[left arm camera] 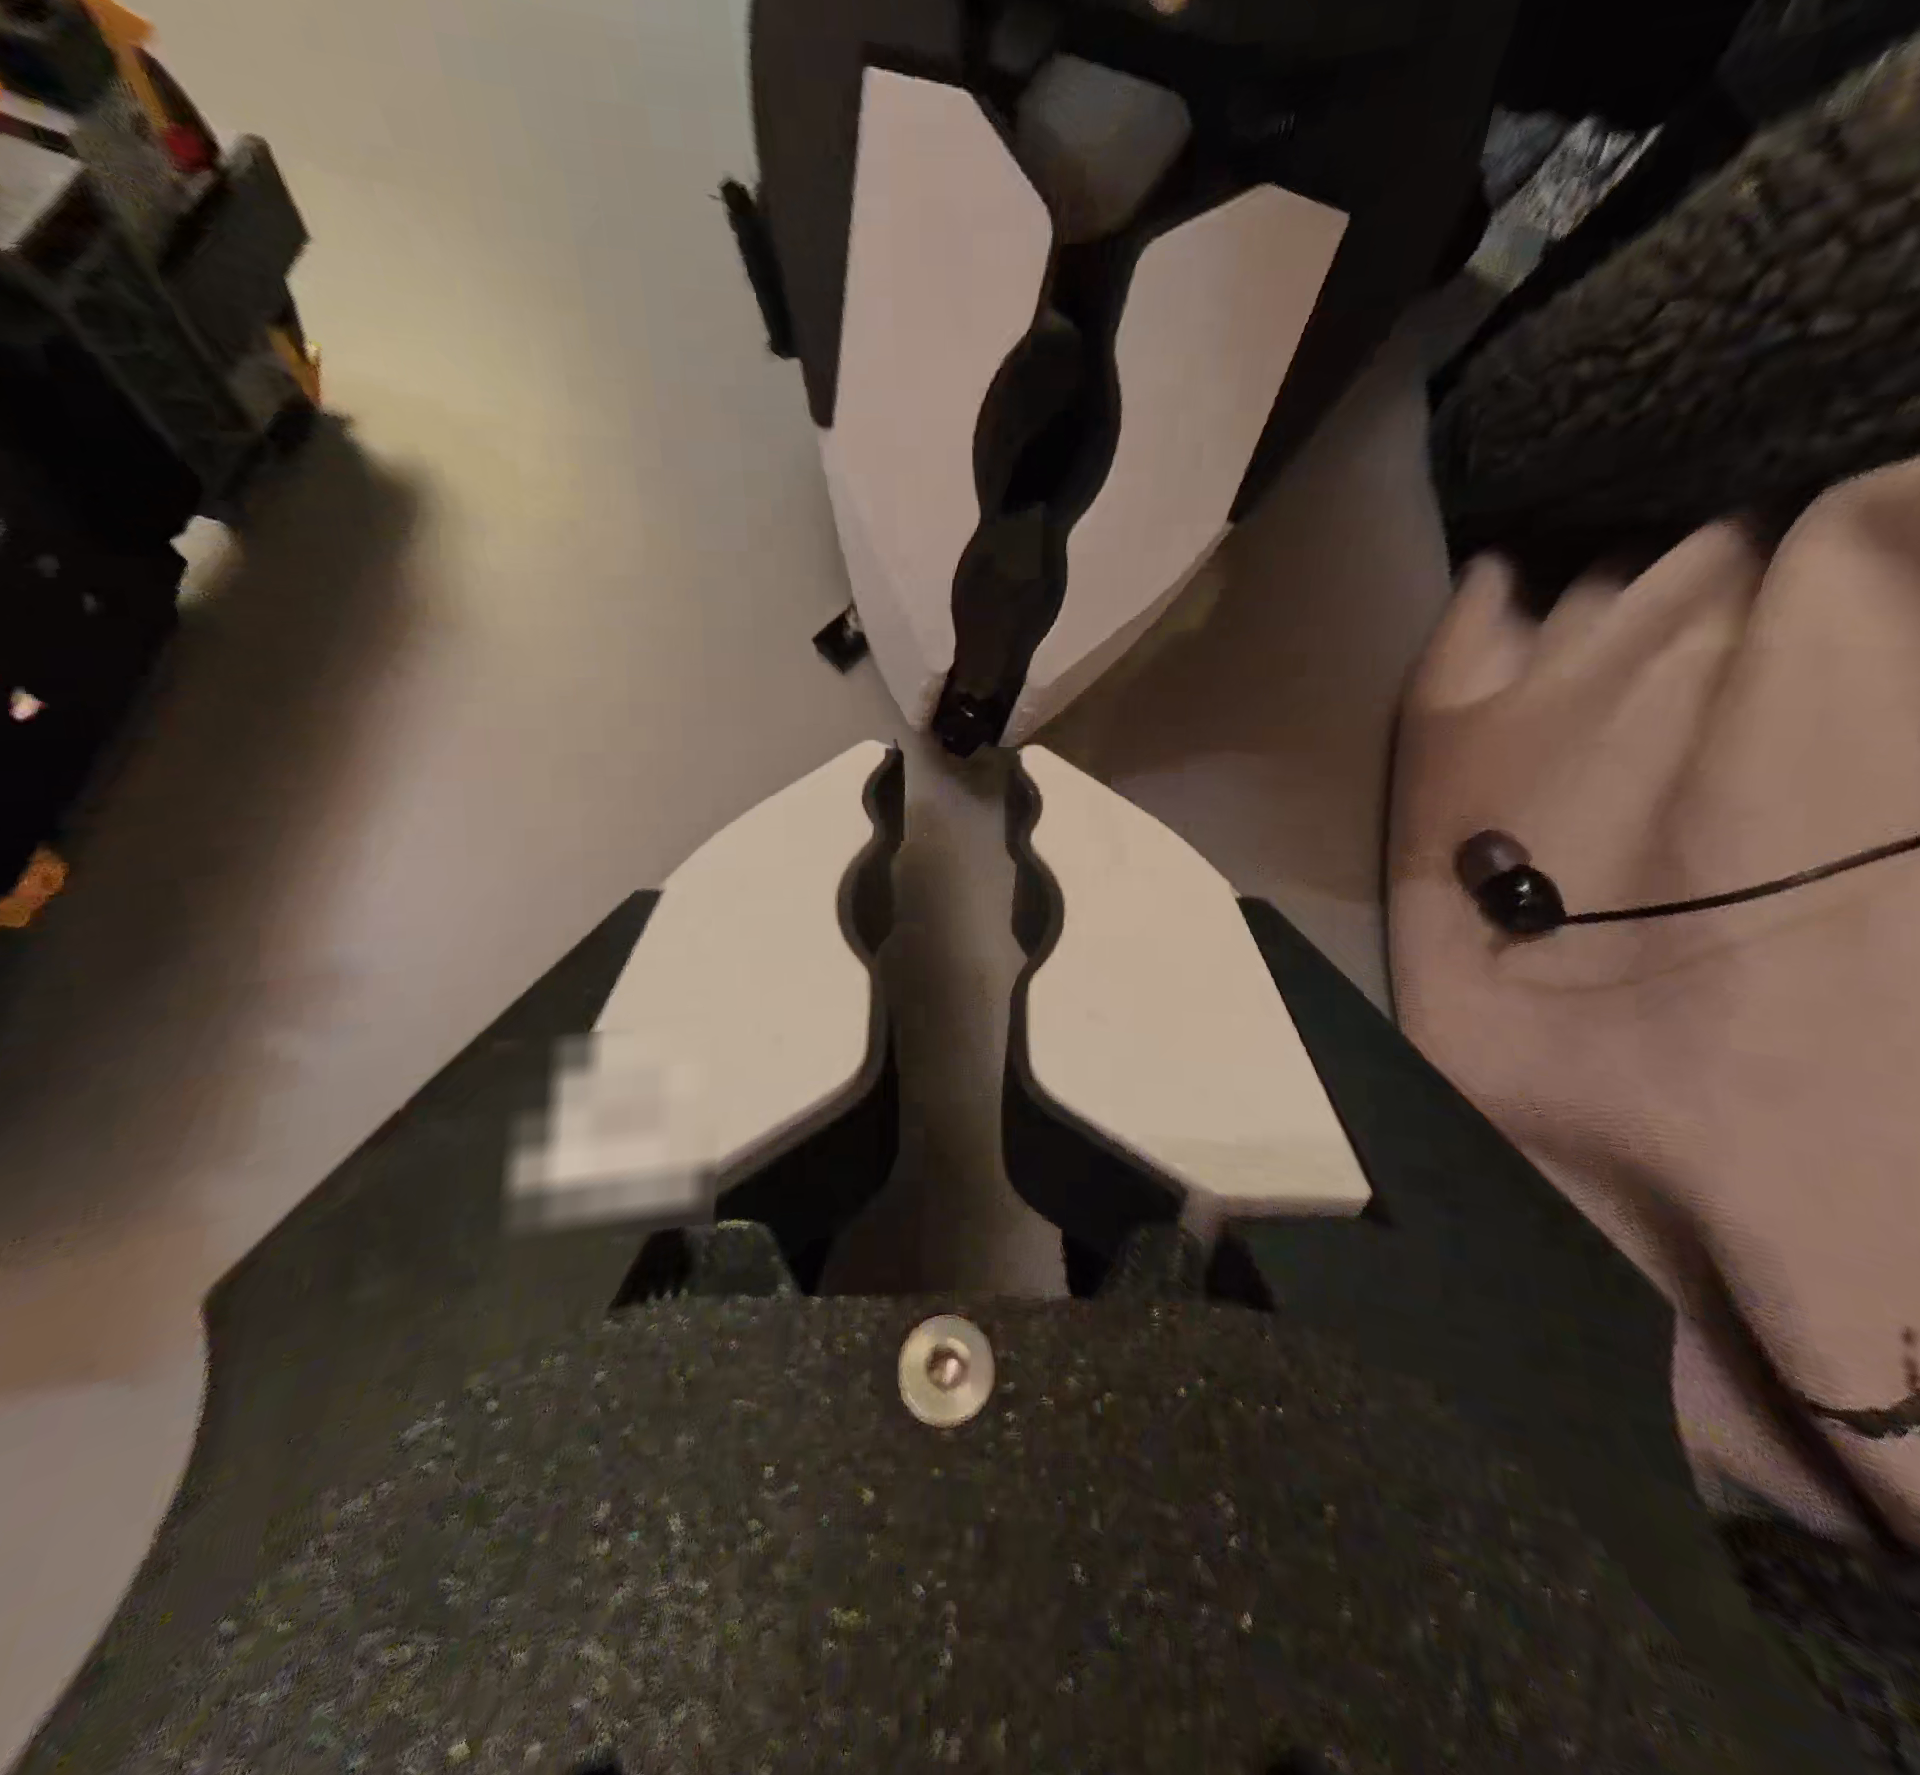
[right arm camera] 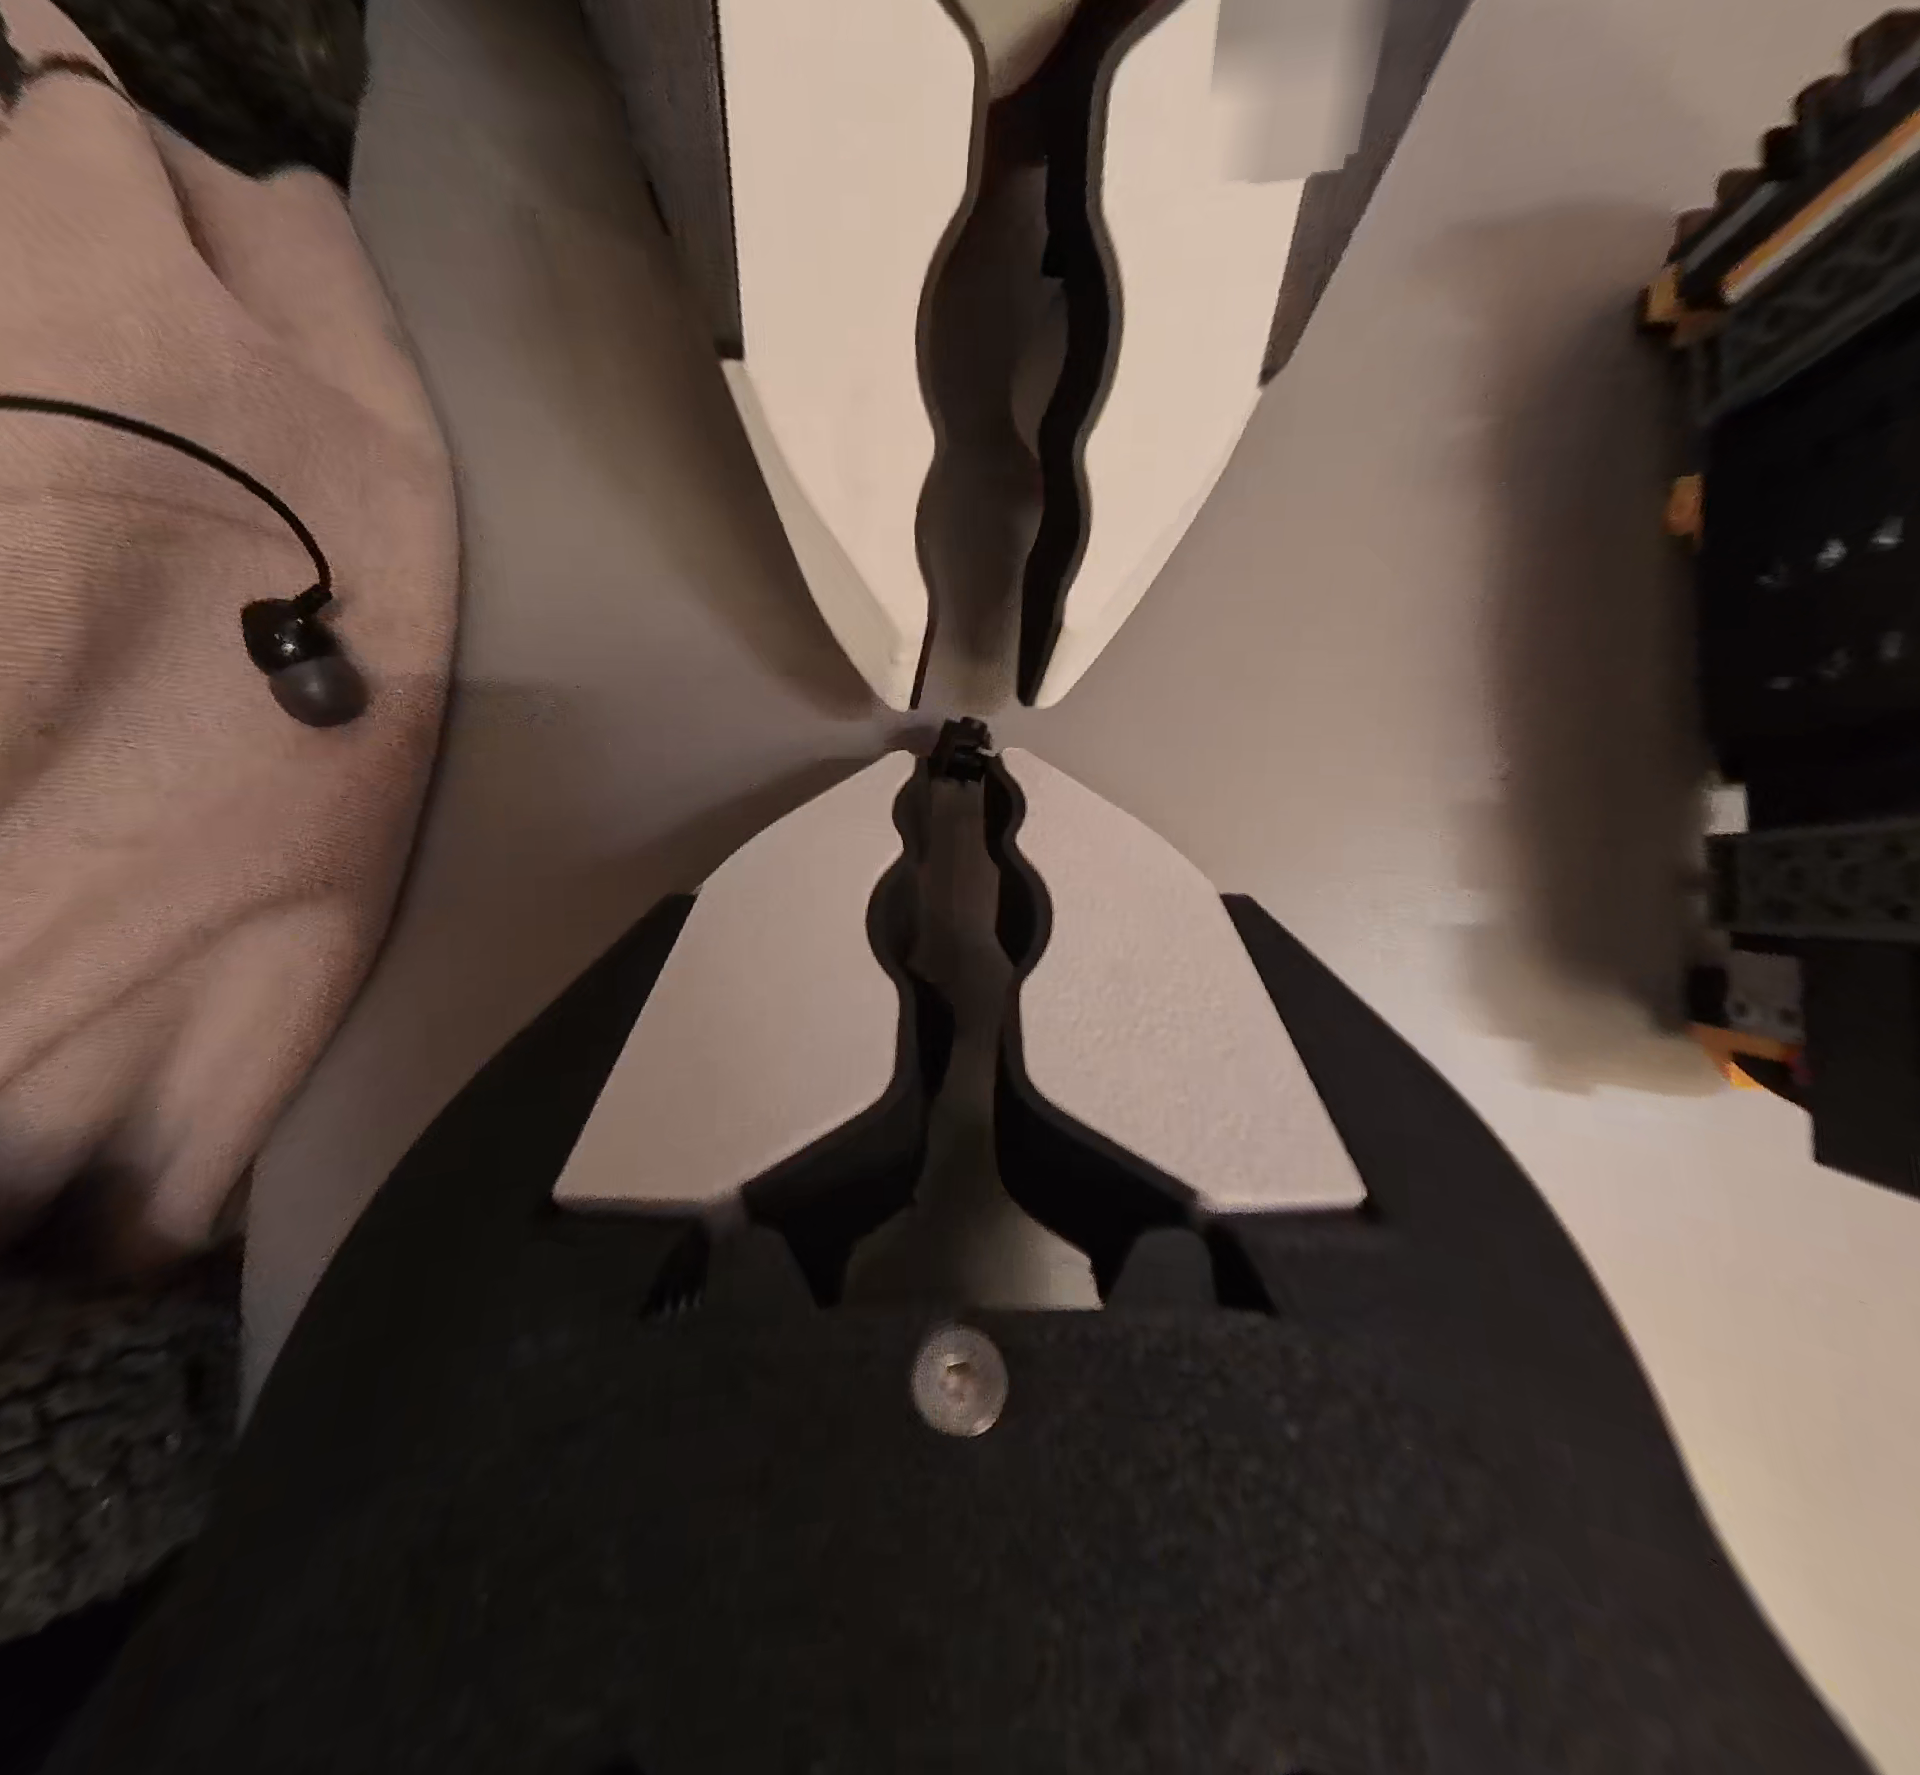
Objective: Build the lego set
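The two grippers meet tip to tip over a white table [left arm camera: 520,478]. My right gripper [right arm camera: 961,769] is shut on a tiny black lego piece [right arm camera: 961,751], which sticks out past its tips. In the left wrist view, that gripper [left arm camera: 966,723] comes from the top with the piece [left arm camera: 961,726] at its tips. My left gripper [left arm camera: 951,775] is open, with a narrow gap between its jaws, and its tips are right in front of the piece. In the right wrist view it [right arm camera: 971,686] comes from the top. A black, grey and orange lego model [left arm camera: 135,323] stands at the left, and it also shows in the right wrist view [right arm camera: 1818,582].
Pale pink fabric [left arm camera: 1662,998] with a black cord ending in a bead [left arm camera: 1512,884] and a dark fuzzy cuff [left arm camera: 1714,323] lie close on the right; they show in the right wrist view too [right arm camera: 208,478]. A small black bit [left arm camera: 837,647] sits beside the right gripper's finger. Left and right tips are no more than a few centimetres apart. Left tips and right tips are each some 10 cm from the bead [left arm camera: 1512,884]. My right wrist view [right arm camera: 274,610] looks at it from another angle.
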Demonstrator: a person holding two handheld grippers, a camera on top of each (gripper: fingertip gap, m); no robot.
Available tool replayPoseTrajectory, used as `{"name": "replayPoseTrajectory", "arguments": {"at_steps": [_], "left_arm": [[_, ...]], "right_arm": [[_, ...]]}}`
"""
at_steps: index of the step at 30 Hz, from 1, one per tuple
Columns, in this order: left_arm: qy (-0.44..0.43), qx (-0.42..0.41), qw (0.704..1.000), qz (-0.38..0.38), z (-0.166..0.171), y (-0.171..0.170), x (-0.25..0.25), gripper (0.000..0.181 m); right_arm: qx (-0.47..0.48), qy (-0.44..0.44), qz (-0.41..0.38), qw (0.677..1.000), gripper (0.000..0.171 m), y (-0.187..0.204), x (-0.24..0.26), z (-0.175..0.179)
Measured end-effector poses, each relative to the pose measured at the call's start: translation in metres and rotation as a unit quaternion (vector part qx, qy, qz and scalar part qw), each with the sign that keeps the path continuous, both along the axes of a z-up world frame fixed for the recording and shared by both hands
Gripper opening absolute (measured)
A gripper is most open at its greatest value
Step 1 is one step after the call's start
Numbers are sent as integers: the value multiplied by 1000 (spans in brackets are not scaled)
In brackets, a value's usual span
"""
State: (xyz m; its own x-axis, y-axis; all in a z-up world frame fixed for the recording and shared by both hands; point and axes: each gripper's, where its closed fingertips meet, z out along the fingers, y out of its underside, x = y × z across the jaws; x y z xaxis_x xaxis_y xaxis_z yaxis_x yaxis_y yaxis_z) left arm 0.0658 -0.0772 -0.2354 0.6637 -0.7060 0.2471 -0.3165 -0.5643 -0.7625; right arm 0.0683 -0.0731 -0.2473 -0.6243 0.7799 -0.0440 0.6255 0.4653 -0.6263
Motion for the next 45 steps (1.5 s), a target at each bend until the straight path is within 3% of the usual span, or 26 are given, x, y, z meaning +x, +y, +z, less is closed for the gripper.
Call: {"name": "replayPoseTrajectory", "arguments": {"at_steps": [17,22,26,32,39,45], "left_arm": [[108,48,993,-31,-13,-1,3,6],[102,44,994,-24,-12,0,2,8],[83,37,996,-21,-8,0,5,12],[92,31,995,2,-9,6,6,19],[112,40,993,0,-12,8,3,8],[94,39,995,3,-10,9,0,10]], "right_arm": [[35,-38,55,997,16,-1,-2,-3],[13,-24,-16,999,15,21,2,13],[3,-50,-78,996,15,38,12,4],[-20,-76,-101,992,14,37,8,-3],[11,-82,-57,995,8,28,6,-5],[94,-1,18,995,8,21,4,-4]]}}
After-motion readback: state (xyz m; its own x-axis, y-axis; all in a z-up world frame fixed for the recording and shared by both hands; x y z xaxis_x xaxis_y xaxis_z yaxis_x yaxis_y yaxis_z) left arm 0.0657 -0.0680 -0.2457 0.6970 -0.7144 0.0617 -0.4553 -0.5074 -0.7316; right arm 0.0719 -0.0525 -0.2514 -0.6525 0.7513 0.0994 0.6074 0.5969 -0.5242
